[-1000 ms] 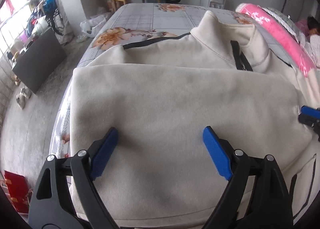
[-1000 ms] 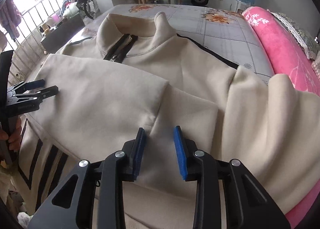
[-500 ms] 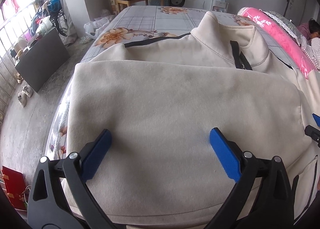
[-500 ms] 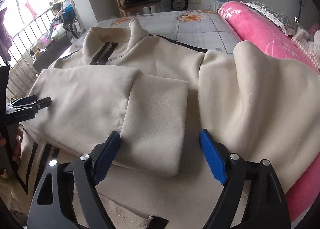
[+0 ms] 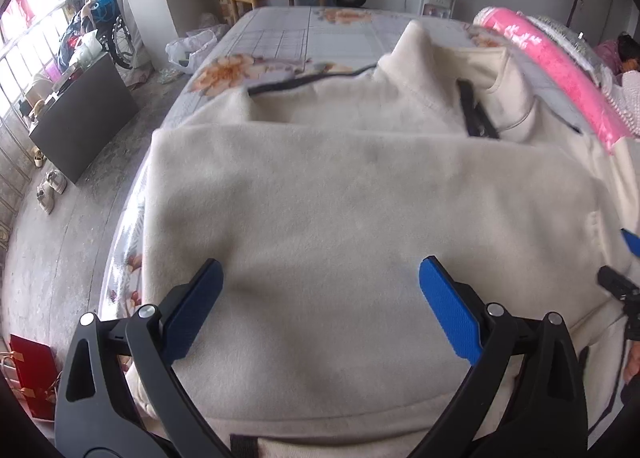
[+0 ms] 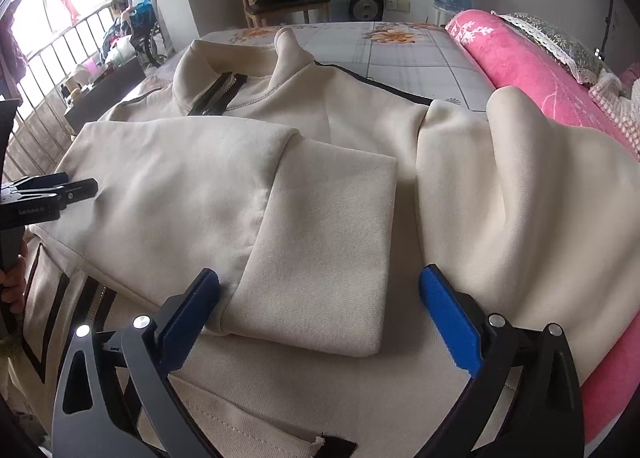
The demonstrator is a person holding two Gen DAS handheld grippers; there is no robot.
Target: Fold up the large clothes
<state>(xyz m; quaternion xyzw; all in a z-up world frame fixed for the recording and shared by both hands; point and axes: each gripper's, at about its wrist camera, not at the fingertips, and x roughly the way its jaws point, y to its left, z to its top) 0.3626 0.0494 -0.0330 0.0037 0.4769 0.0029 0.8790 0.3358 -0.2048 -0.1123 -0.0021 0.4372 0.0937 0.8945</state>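
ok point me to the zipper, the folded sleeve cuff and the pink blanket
zipper (image 6: 218,92), right wrist view, on the dark teeth below the collar
sleeve cuff (image 6: 320,258), right wrist view, middle of the ribbed cuff panel
pink blanket (image 6: 532,70), right wrist view, on its upper rolled surface

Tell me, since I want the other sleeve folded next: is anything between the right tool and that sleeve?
Nothing visible. The right tool hangs open over the jacket, and the unfolded sleeve lies uncovered beside it.
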